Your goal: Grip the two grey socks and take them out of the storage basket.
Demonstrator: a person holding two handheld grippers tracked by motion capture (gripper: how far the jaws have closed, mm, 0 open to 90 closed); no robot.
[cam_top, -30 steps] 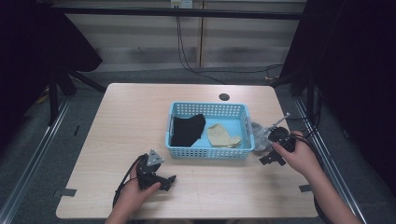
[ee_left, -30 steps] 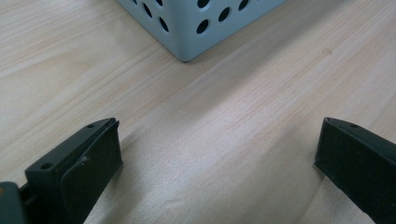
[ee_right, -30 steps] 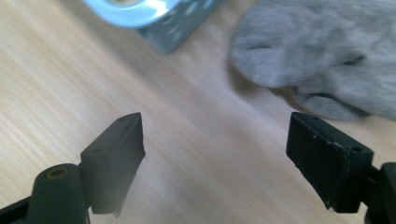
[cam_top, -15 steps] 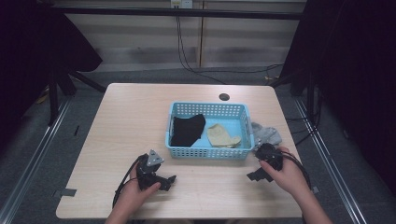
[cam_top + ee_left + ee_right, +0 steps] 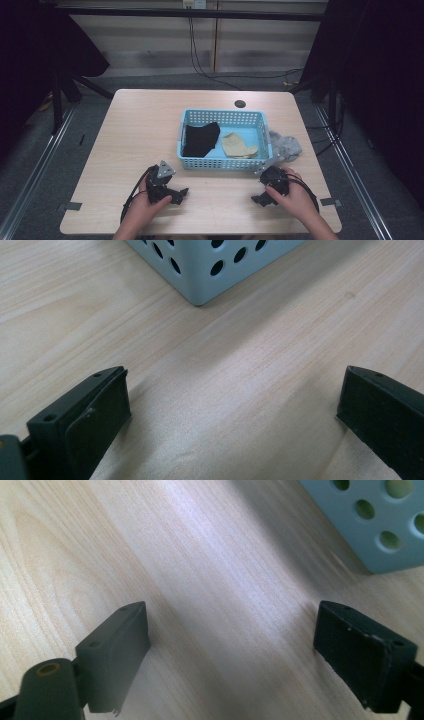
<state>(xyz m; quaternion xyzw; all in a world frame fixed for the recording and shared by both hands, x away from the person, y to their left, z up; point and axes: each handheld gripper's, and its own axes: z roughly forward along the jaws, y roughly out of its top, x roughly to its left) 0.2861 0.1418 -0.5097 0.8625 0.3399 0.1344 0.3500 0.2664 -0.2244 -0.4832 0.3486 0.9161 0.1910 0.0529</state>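
Observation:
A light blue perforated basket (image 5: 225, 162) stands on the wooden table (image 5: 140, 125), holding a black cloth (image 5: 201, 139) and a tan cloth (image 5: 239, 146). A grey cloth (image 5: 286, 146) lies on the table just right of the basket. My left gripper (image 5: 181, 194) rests on the table in front of the basket's left corner (image 5: 200, 275), jaws wide apart over bare wood (image 5: 235, 390). My right gripper (image 5: 260, 197) sits in front of the basket's right corner (image 5: 380, 535), open as well, nothing between its jaws.
A dark round hole (image 5: 240, 104) marks the table behind the basket. Black frame posts and cables stand beyond the table's far edge. The table's near edge lies just behind both hands.
The right gripper has come back from the grey cloth at the basket's right side toward the near edge, leaving the cloth lying on the table. The left gripper has stayed put.

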